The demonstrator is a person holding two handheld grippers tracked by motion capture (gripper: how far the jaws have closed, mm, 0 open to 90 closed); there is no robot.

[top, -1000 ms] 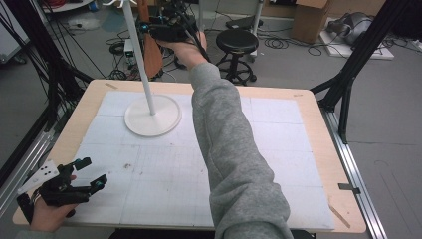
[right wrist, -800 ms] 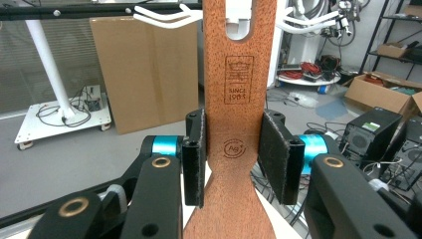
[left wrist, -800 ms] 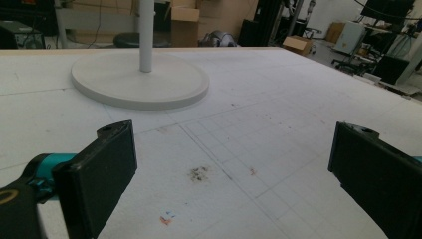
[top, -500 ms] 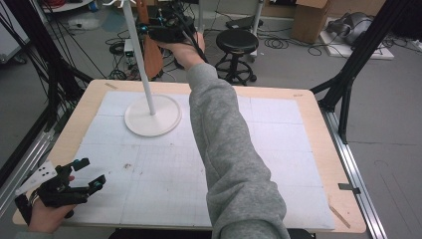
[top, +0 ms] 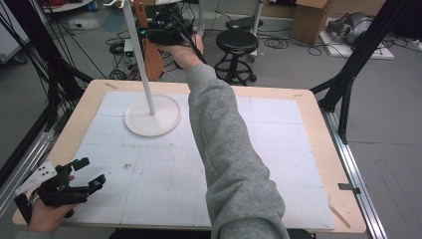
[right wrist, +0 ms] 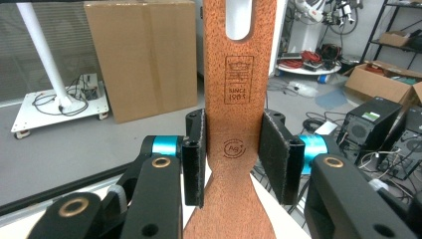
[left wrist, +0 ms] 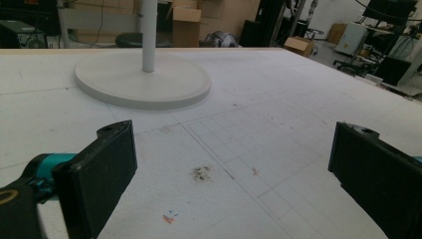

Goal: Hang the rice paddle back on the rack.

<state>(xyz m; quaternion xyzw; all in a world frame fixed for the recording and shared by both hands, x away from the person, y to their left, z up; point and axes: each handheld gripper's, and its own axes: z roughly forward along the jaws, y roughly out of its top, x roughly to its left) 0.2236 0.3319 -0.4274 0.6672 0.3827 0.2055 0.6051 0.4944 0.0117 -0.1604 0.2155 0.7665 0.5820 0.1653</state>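
Grey workshop floor surrounds the bench (top: 318,149), with a black stool (top: 238,42), cables and cardboard boxes beyond its far edge and black frame legs at both sides. White gridded sheets cover nearly the whole bench top, leaving a thin wooden border; most of that surface lies bare, so there is wide room to move across the middle, the right half and the near edge. A white stand (top: 152,115) sits on the far left part, its round base flat on the sheets and its thin pole rising upright past the top of the high view.

A grey-sleeved arm reaches from the near edge across the bench and out over the far edge, carrying the right tongs (top: 161,36) high up, just beside the pole's upper part. They grip a reddish-brown wooden board (right wrist: 239,99). In the right gripper view its long axis runs straight up and down, its slotted handle end pointing up and the wider part going down out of sight below the jaws. Both pads (right wrist: 195,157) press on the board's narrow neck from either side, just under a burnt-in stamp, so the board stands squarely between them.

Left tongs (top: 82,174) rest low at the bench's near left corner, released, jaws spread wide with nothing between them, pointing toward the stand's base and well apart from it.
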